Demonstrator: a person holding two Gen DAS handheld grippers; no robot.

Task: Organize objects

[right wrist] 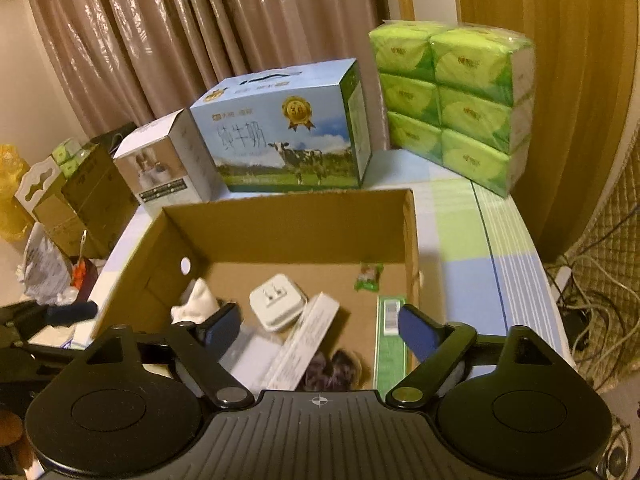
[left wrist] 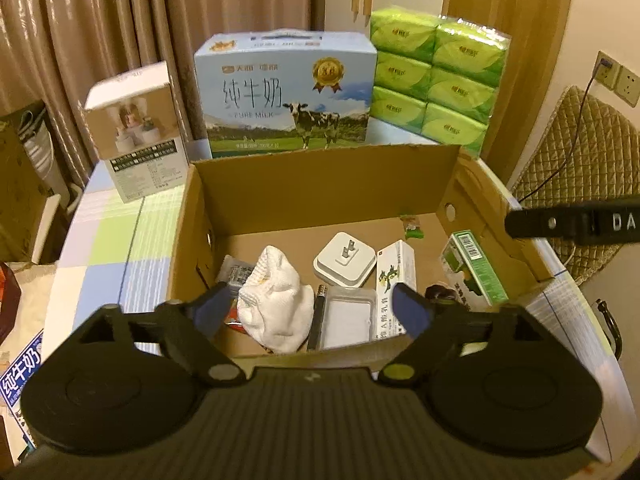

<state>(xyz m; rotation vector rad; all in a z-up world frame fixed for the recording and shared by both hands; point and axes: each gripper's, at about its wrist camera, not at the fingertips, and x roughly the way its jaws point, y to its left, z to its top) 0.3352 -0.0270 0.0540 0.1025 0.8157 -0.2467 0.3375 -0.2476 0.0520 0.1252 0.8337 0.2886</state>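
Below both gaping tongs (left wrist: 310, 310), cardboard box (left wrist: 320, 178), white cloth (left wrist: 276, 300) inside

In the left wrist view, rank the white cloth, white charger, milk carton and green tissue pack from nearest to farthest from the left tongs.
From the left tongs:
1. White cloth, in the cardboard box just ahead, left of centre.
2. White charger, mid-box, slightly right.
3. Milk carton, behind the box, centre.
4. Green tissue pack, back right, too close to the carton to rank firmly.
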